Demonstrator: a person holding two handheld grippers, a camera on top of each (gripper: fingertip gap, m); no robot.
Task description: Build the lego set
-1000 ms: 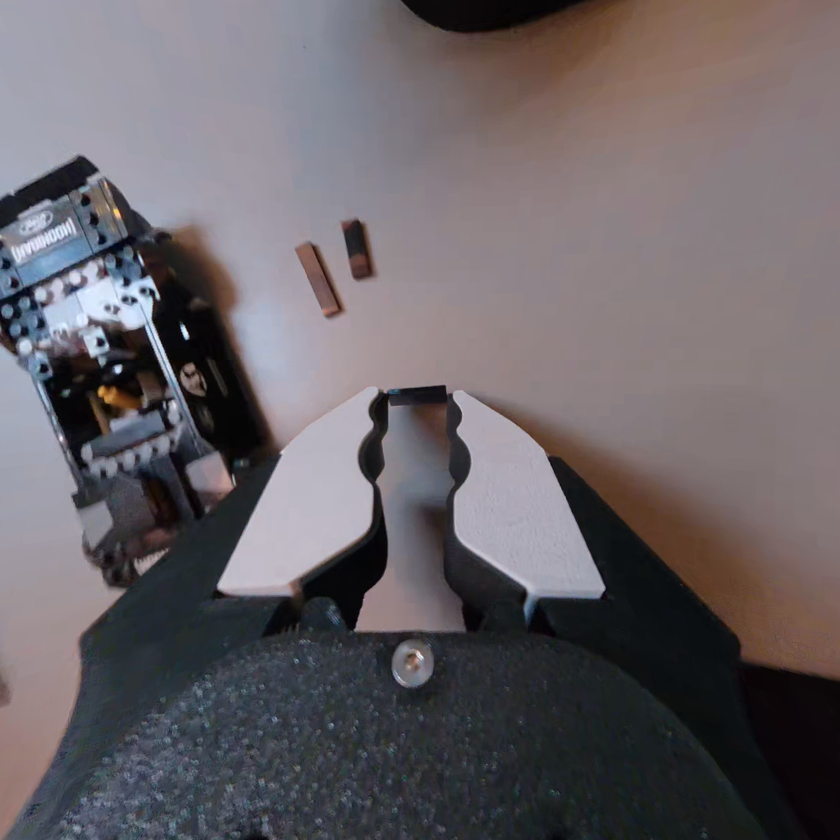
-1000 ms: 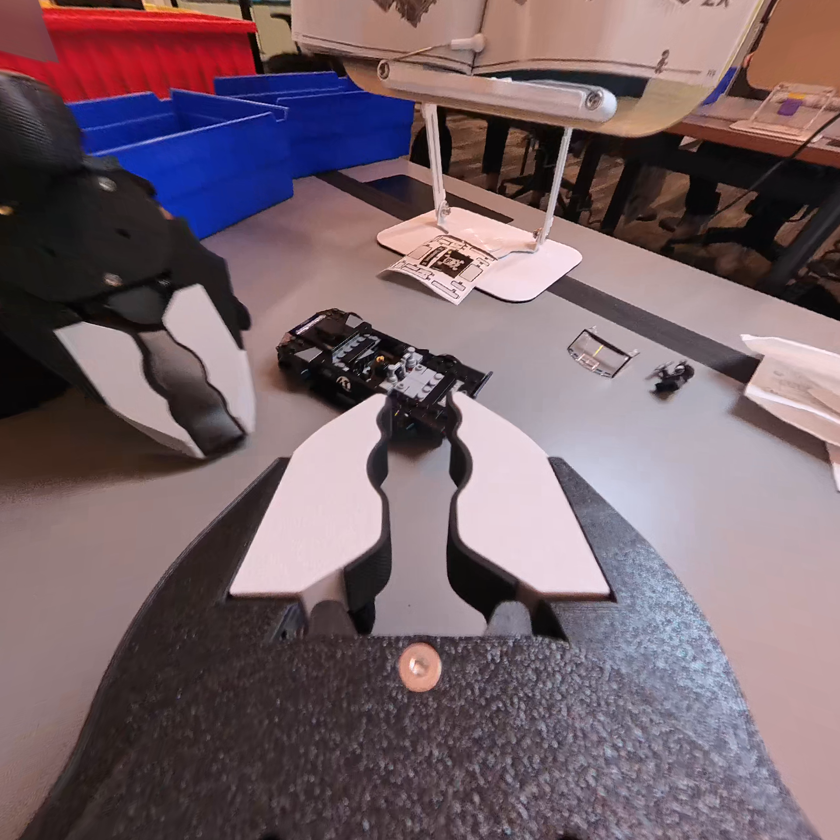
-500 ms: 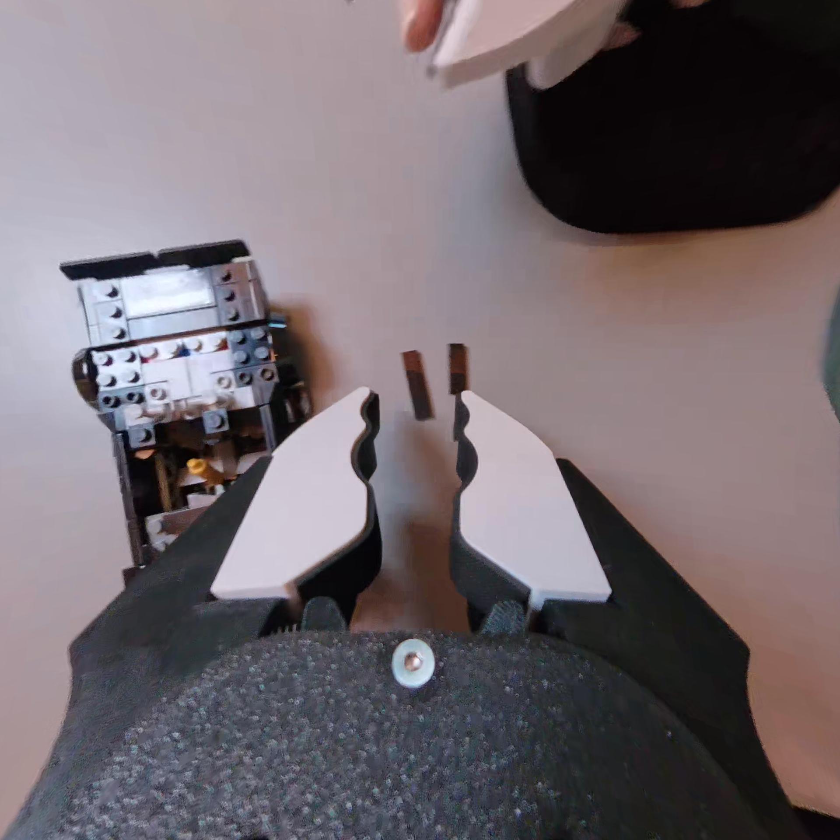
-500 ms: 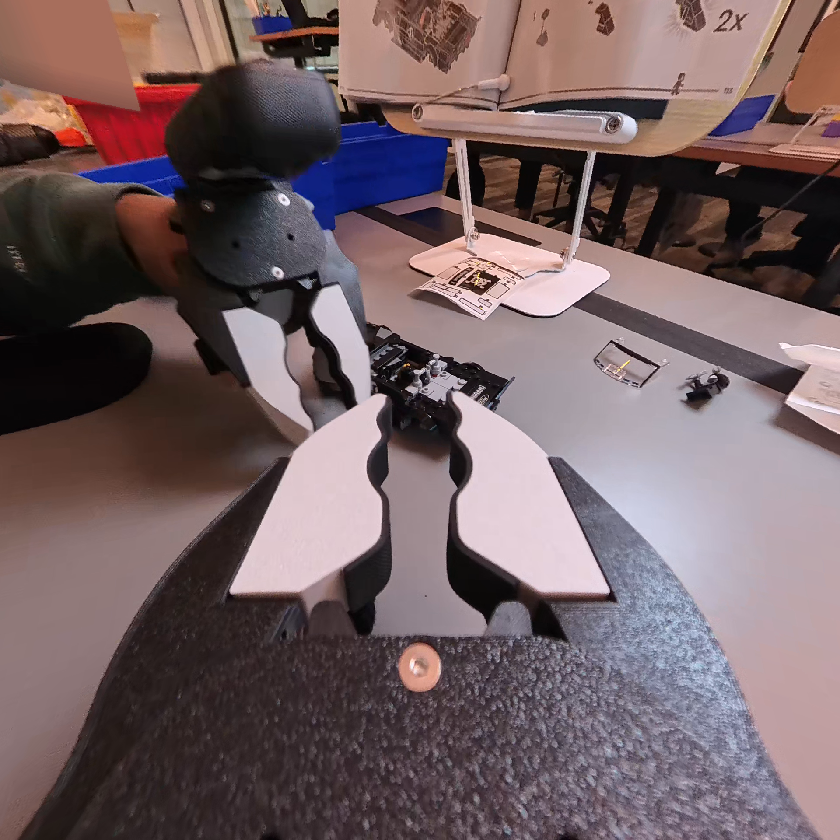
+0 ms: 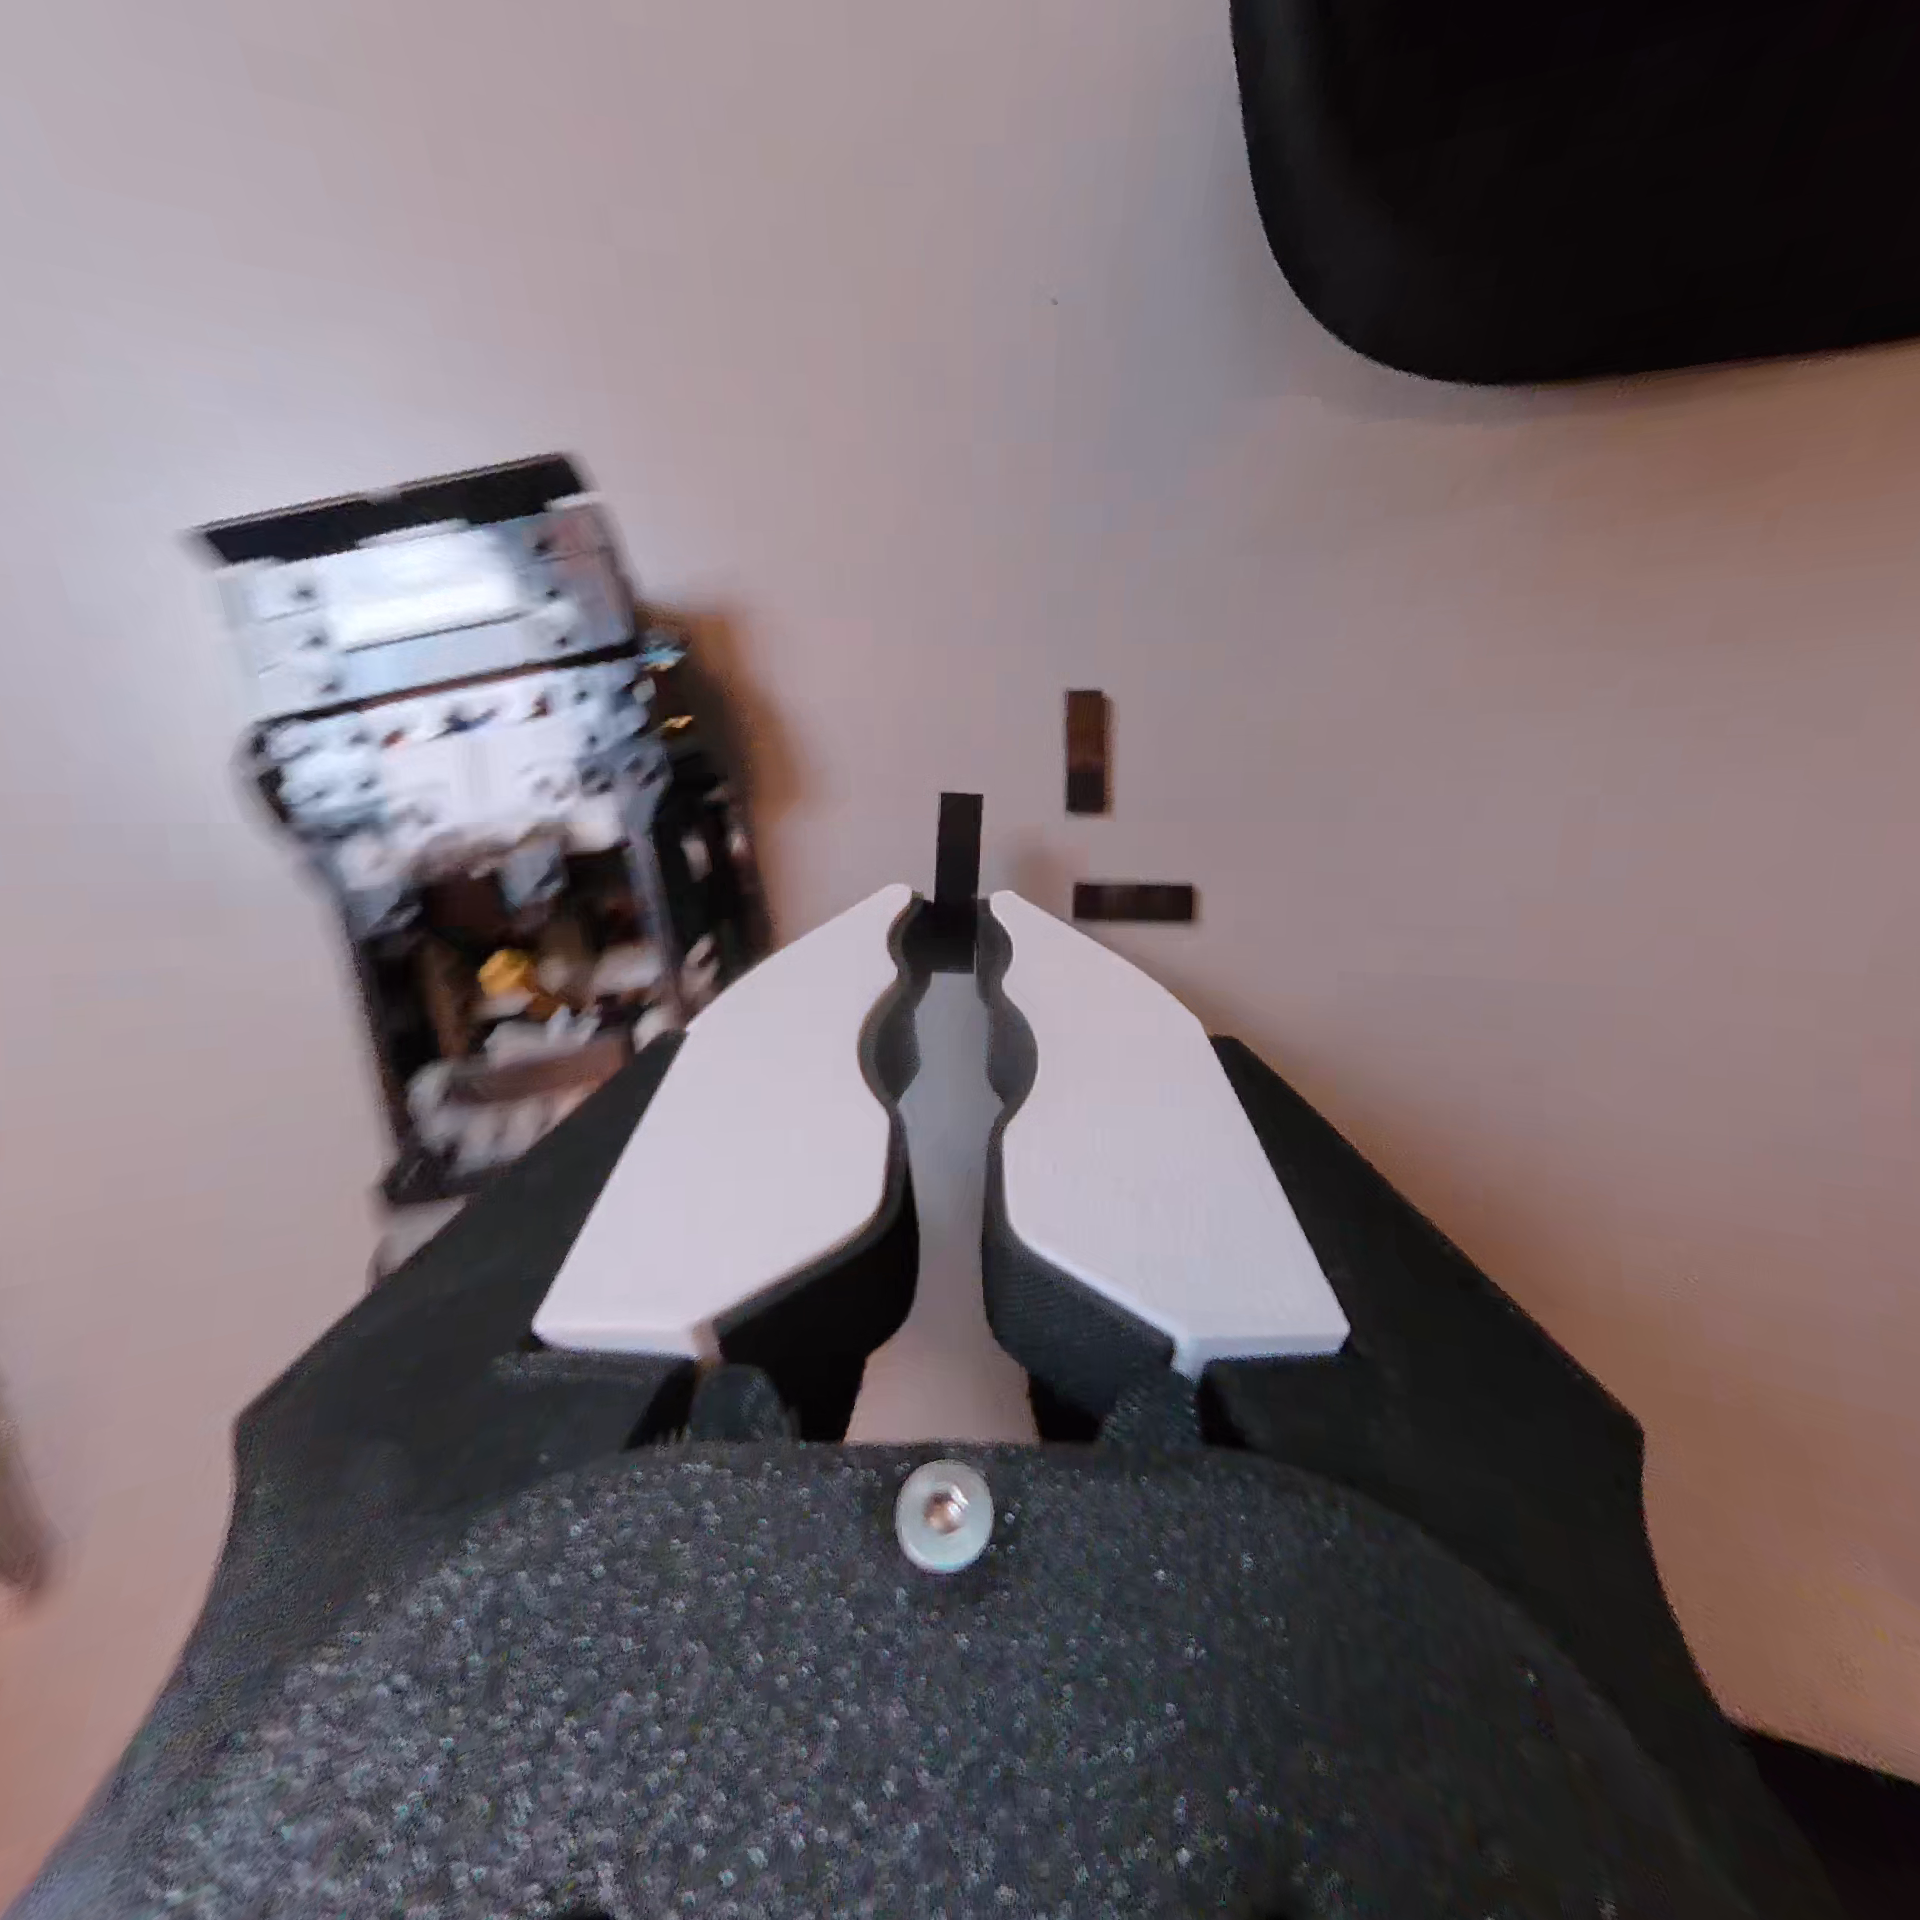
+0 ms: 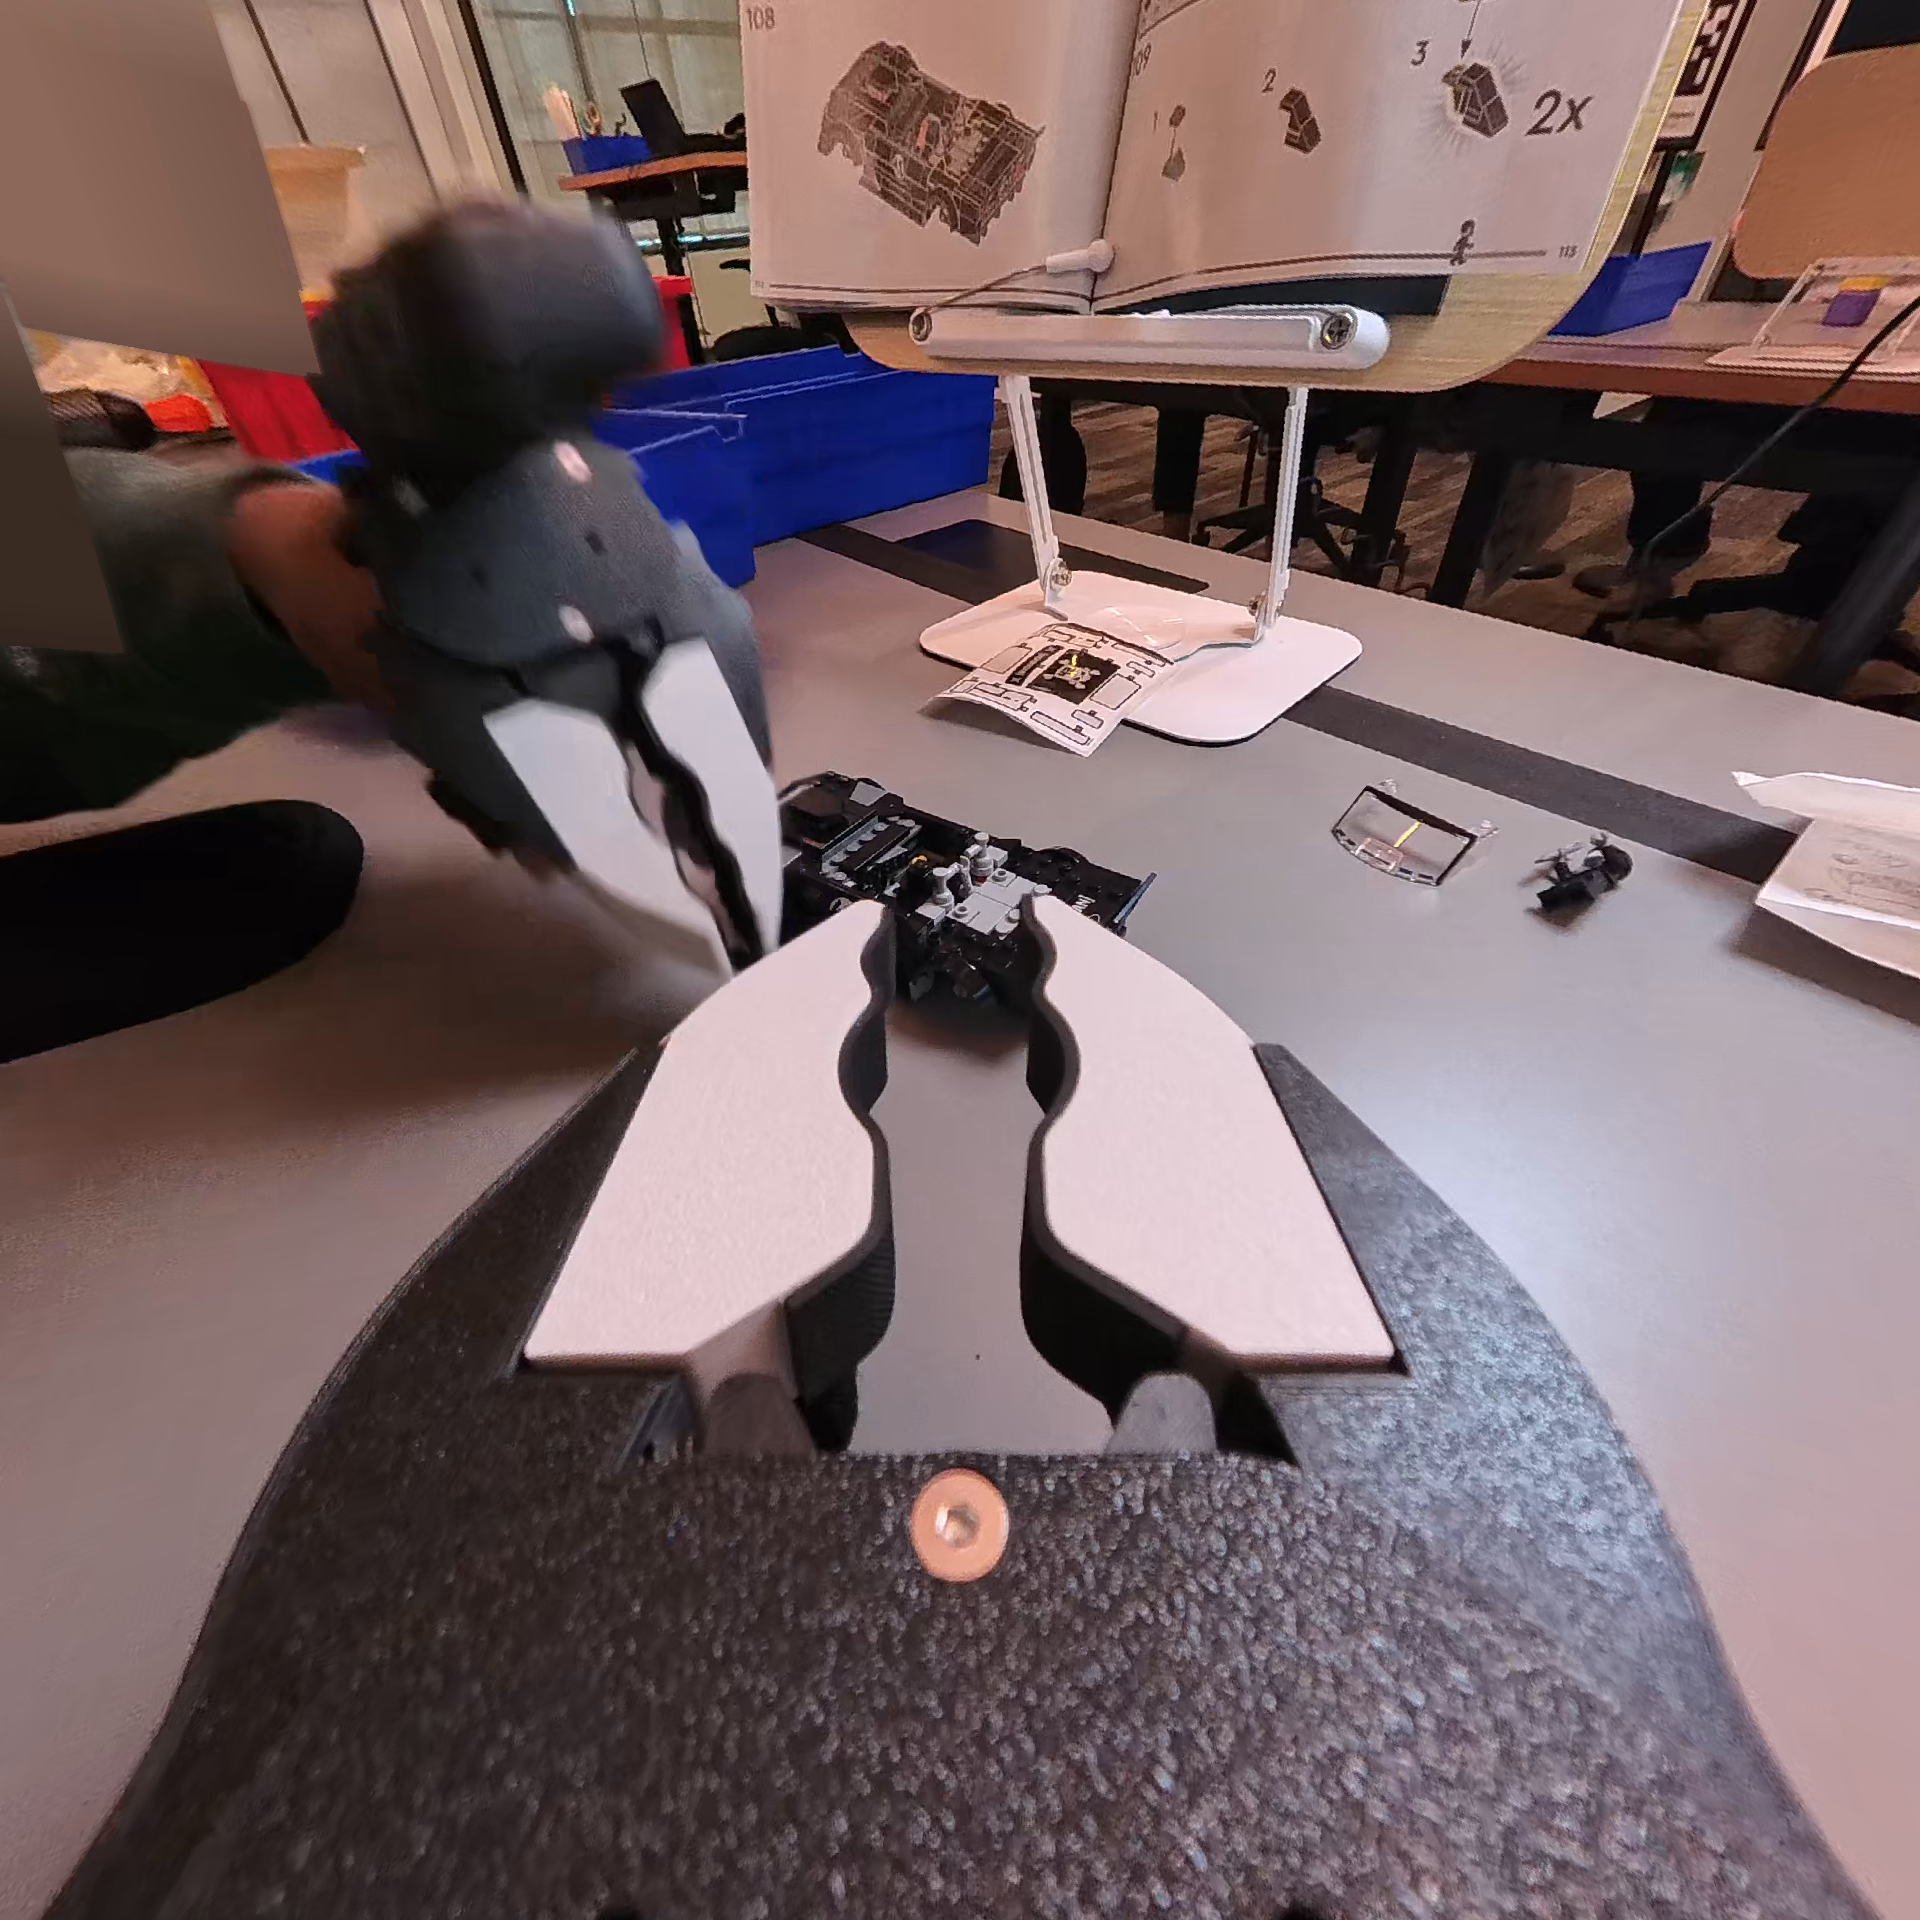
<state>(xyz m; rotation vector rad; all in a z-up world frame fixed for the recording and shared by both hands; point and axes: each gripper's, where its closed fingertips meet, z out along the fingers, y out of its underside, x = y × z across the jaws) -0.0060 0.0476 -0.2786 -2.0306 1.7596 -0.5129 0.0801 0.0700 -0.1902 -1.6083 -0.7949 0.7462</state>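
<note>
In the left wrist view, the left gripper (image 5: 953,914) at frame centre is clenched on a small black strip (image 5: 957,862) that sticks out past its tips. Two more dark strips (image 5: 1132,902) lie on the grey table (image 5: 1455,727) just right of it. The half-built lego car (image 5: 488,821) sits at middle left, blurred.

In the right wrist view, the right gripper (image 6: 954,920) is released, holding nothing, with the car just beyond its tips. Farther off, at upper centre, an instruction booklet (image 6: 1143,145) stands on a white stand (image 6: 1226,675).
</note>
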